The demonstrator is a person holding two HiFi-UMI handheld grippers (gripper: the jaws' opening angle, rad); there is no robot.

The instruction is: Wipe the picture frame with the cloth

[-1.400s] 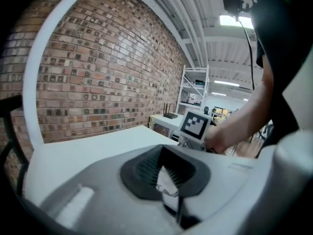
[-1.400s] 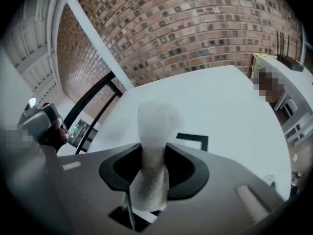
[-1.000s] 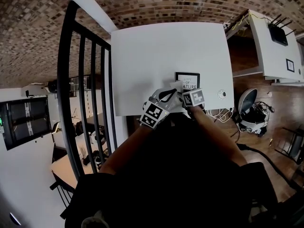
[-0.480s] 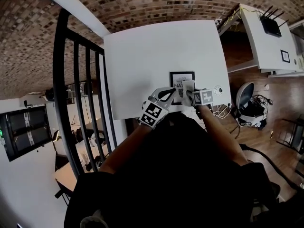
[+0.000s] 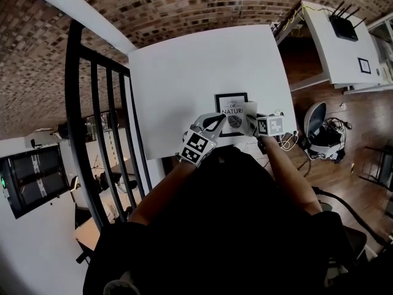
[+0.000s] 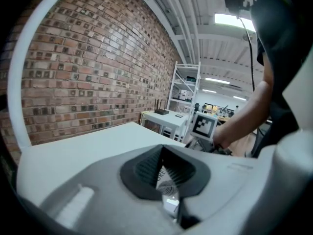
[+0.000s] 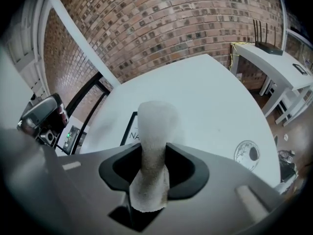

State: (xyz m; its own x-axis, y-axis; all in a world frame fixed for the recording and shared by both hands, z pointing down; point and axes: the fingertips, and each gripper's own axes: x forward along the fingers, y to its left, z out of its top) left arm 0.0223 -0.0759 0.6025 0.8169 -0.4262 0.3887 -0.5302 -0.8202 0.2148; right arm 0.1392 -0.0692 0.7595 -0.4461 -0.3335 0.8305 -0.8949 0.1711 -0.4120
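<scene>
The picture frame (image 5: pixel 231 110), black-rimmed with a white print, lies near the front edge of the white table (image 5: pixel 196 66). My left gripper (image 5: pixel 216 123) is shut on the frame's near left edge; in the left gripper view the print (image 6: pixel 165 179) shows in the narrow slit between the jaws. My right gripper (image 5: pixel 255 123) is shut on a white cloth (image 5: pixel 250 116), which rests over the frame's right side. In the right gripper view the cloth (image 7: pixel 154 146) stands up from the jaws and hides part of the frame (image 7: pixel 130 130).
A black railing (image 5: pixel 98 121) runs along the table's left side. A round cable grommet (image 7: pixel 248 154) sits in the table near the right gripper. A white side desk (image 5: pixel 344 42) with a router stands at the right, with cables and a chair (image 5: pixel 319 134) on the floor.
My right gripper has carried the cloth across the frame from its left part to its right side. The left gripper has kept its hold on the frame's edge.
</scene>
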